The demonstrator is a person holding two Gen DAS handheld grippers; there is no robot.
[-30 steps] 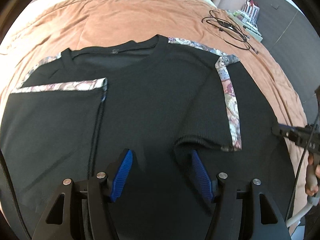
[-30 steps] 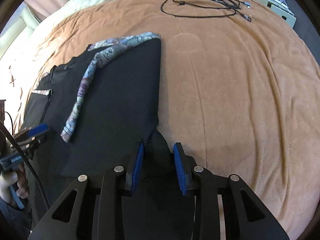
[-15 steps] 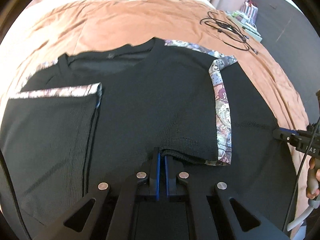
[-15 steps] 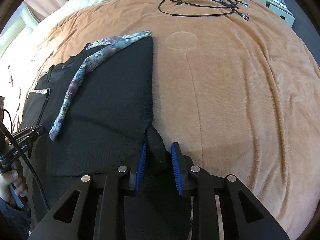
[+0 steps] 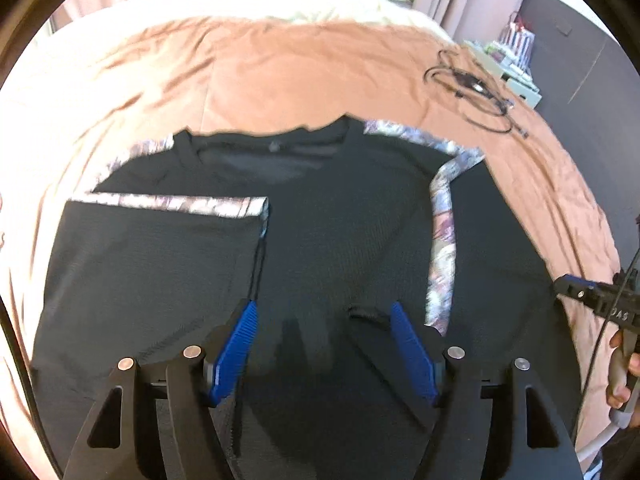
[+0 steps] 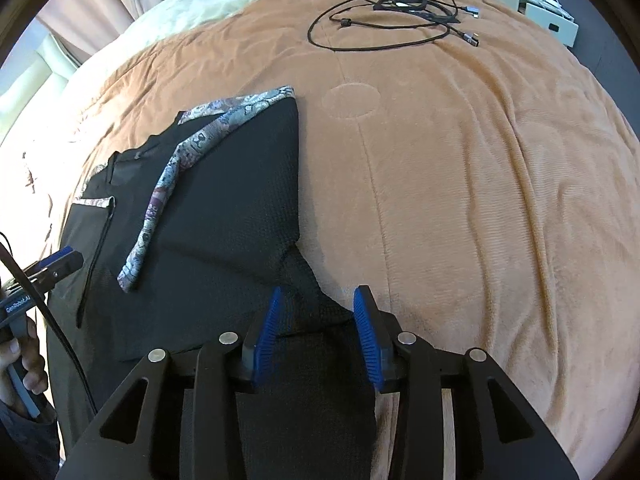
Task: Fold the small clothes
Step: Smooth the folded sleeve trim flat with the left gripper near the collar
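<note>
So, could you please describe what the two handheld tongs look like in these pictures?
Both the left tongs and the right tongs are matte black frames with triangular cut-outs, silver round pivot pins and ribbed blue finger pads. The left tongs' body carries white lettering, and a thin black cable runs alongside it.

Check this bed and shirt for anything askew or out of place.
A loose tangle of black cables lies on the orange bedspread, unrelated to folding. The black shirt with patterned trim has its right sleeve folded in crookedly, bunching near the hem.
</note>
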